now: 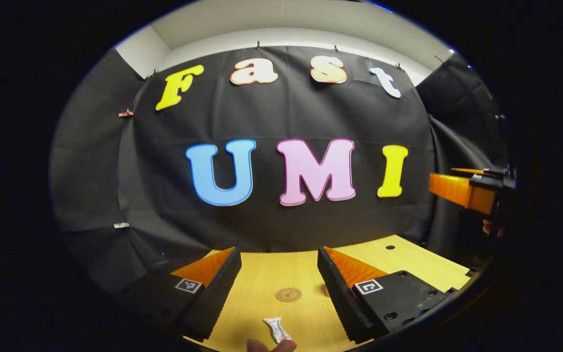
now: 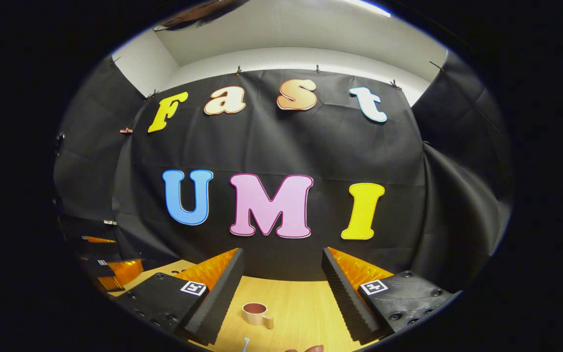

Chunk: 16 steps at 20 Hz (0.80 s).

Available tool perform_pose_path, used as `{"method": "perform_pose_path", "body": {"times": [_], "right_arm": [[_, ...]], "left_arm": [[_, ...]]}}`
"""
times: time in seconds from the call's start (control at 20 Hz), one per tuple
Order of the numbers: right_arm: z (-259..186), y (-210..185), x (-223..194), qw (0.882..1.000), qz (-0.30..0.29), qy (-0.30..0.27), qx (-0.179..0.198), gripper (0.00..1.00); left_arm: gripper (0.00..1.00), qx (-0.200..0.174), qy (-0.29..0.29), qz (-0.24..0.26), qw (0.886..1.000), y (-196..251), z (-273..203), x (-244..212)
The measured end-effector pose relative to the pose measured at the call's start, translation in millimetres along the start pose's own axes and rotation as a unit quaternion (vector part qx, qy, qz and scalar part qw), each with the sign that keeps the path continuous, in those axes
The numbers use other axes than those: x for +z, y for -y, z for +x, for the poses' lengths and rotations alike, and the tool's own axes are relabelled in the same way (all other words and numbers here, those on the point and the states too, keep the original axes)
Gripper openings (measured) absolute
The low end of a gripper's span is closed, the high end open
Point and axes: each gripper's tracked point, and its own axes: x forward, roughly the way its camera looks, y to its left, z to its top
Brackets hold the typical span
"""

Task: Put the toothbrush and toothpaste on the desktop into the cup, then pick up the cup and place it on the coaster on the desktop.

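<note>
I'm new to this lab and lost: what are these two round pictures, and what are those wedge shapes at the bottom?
A person holds a two-finger gripper in each hand; a camera rides on each. The wedges are each gripper's own fingers. The left gripper, open and holding nothing, looks over a wooden desk with a round coaster and a toothpaste tube. The right gripper, also open and holding nothing, looks at a cup, with what seems the toothbrush tip nearer.

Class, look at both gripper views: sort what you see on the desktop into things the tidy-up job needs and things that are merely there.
Needed for the job:
toothpaste
coaster
cup
toothbrush, only its tip visible
both grippers, fingers apart

Merely there:
desktop
small dark hole in the desktop
</note>
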Motion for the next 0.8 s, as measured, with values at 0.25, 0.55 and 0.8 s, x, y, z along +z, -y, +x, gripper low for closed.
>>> {"method": "perform_pose_path", "body": {"times": [0.25,0.55,0.8], "right_arm": [[-9,2,-22,1.0,-0.01,-0.026,0.002,0.97],[-10,8,-60,0.997,-0.012,-0.073,0.012,0.97],[1,8,-103,0.992,0.008,-0.124,0.031,0.97]], "left_arm": [[0.98,-0.015,-0.105,-0.018,0.994,9,33,-101],[0.98,0.003,-0.237,-0.042,0.971,6,68,-228],[0.98,0.026,-0.322,-0.035,0.946,-8,78,-305]]}}
